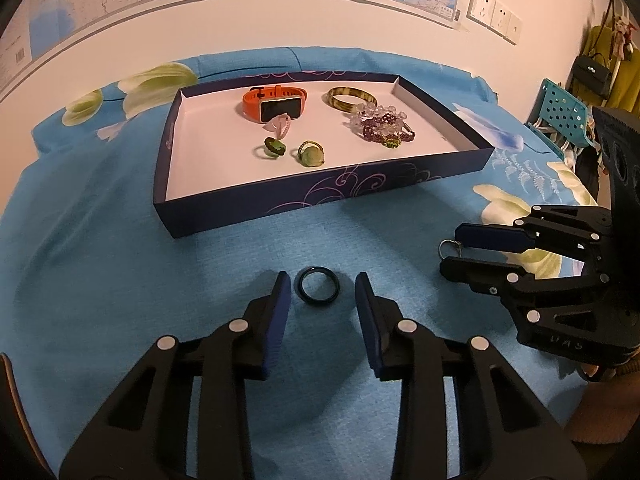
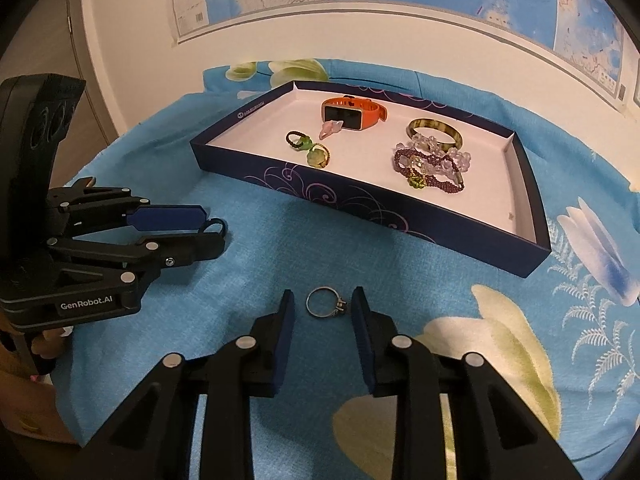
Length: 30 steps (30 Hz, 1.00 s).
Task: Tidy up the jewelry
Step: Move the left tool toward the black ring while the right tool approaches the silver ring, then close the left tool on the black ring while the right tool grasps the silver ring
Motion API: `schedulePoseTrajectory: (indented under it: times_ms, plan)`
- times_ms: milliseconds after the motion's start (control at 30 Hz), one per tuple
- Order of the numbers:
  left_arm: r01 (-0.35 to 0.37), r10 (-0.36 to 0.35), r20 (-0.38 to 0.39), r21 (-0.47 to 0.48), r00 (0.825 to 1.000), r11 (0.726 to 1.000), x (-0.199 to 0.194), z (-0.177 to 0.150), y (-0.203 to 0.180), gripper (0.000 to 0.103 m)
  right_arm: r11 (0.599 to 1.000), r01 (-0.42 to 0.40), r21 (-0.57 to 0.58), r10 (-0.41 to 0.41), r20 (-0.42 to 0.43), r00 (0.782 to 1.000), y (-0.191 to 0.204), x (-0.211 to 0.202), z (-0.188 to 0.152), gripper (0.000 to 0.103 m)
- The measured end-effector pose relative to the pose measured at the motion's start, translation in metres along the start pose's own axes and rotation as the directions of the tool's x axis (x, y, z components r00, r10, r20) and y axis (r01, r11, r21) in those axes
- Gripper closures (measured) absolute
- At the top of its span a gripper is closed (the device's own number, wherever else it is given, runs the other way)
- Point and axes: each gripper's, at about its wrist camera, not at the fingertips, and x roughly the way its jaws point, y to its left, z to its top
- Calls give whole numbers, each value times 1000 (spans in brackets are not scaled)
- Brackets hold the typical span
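A dark ring point(image 1: 317, 285) lies flat on the blue cloth between the fingers of my left gripper point(image 1: 322, 283), which is open with both pads apart from it. A silver ring with a small stone point(image 2: 326, 302) lies between the fingers of my right gripper point(image 2: 323, 299). That gripper is open too: its stone sits close to the right pad and the left pad is clear. Each gripper shows side-on in the other view, the right gripper point(image 1: 448, 250) and the left gripper point(image 2: 216, 229). Behind them stands the dark blue tray point(image 1: 280, 208) point(image 2: 360, 200).
The tray holds an orange watch point(image 1: 274, 104), a bangle point(image 1: 351, 99), bead bracelets point(image 1: 382, 124), two green rings point(image 1: 292, 151) and a pink charm point(image 1: 280, 125). A teal basket point(image 1: 562, 110) stands past the cloth's right edge. The wall with maps is close behind.
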Motion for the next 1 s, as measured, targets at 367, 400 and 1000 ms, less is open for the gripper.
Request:
schedulePoseTrajectory:
  times_ms: [367, 400, 1000]
  plan:
    - [0, 0, 0, -13, 1000, 1000, 0, 0, 3, 81, 1000, -1, -3, 1, 0, 1000, 1, 0, 1, 84]
    - [-1, 1, 0, -13, 1000, 1000, 0, 0, 3, 81, 1000, -2, -1, 2, 1, 1000, 1, 0, 1, 84]
    - [5, -5, 17, -33, 1000, 999, -4, 0, -1, 81, 997, -50, 63, 48, 39, 998, -10, -10, -1, 84]
